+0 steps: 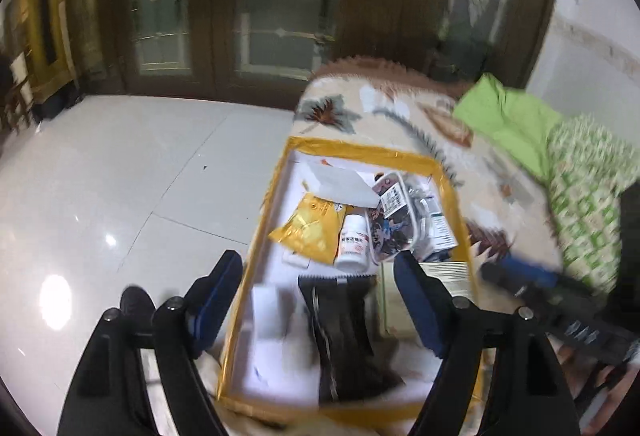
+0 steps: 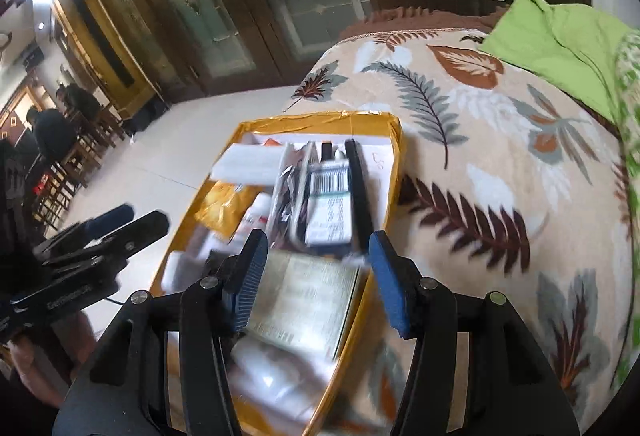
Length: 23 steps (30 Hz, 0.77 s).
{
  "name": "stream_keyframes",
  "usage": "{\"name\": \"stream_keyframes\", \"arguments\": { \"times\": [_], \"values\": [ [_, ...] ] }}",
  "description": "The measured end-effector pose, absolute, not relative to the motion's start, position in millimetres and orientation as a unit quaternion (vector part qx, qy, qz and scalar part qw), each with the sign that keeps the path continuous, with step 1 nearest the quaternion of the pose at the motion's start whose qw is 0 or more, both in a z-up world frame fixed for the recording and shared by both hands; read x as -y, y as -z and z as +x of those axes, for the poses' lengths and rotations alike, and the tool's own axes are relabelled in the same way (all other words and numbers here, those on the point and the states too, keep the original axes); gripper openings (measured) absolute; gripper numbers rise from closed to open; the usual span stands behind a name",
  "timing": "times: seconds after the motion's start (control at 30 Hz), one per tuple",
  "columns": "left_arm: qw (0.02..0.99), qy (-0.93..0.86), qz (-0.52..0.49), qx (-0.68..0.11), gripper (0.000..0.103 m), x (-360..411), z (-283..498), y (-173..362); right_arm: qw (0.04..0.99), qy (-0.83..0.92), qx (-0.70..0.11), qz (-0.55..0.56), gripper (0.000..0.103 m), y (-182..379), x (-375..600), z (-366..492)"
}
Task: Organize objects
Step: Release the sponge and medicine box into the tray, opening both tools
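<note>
Now, from the left wrist, the left gripper (image 1: 318, 300) is wide open and holds nothing, above the yellow box (image 1: 436, 166) at the bed's (image 1: 400, 108) floor-side edge. A white bottle (image 1: 354, 242) and yellow packet (image 1: 310, 230) lie inside. From the right wrist, the right gripper (image 2: 318, 276) hangs half open and empty over a flat carton (image 2: 304, 300) in the box, likely just let go.

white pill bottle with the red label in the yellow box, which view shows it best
The left wrist view. There the white pill bottle with the red label lies nearly whole and unobstructed, beside the yellow foil packet. In the right wrist view only a blurred sliver of the bottle shows, mostly hidden behind other items.
</note>
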State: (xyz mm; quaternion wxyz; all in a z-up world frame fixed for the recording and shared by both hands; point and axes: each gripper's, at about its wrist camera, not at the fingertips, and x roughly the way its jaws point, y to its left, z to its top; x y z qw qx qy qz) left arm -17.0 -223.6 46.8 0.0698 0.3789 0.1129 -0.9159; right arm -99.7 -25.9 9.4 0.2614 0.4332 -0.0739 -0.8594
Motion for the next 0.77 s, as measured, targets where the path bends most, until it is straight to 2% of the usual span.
{"name": "stream_keyframes", "arguments": {
  "times": [0.07, 0.33, 0.53, 0.77],
  "values": [
    [0.077, 0.910, 0.385, -0.132, 0.082, 225.4, 0.0, -46.4, 0.278, 0.847, 0.094, 0.444, 0.053, -5.7, 26.5, -85.4],
    [0.150, 0.893, 0.417, -0.080, 0.082, 218.5, 11.4, -44.1, 0.295, 0.832, 0.097, 0.459, 0.053, 8.5, 41.3, -59.7],
    [0.162, 0.882, 0.435, -0.085, 0.082, 207.2, -3.0, -31.4, 0.297, 0.822, 0.119, 0.472, 0.053, 17.7, 34.0, -64.1],
    [0.177, 0.877, 0.445, -0.032, 0.082, 188.0, -12.4, -30.2, 0.293, 0.819, 0.130, 0.475, 0.053, 22.2, 20.9, -72.3]
  ]
}}
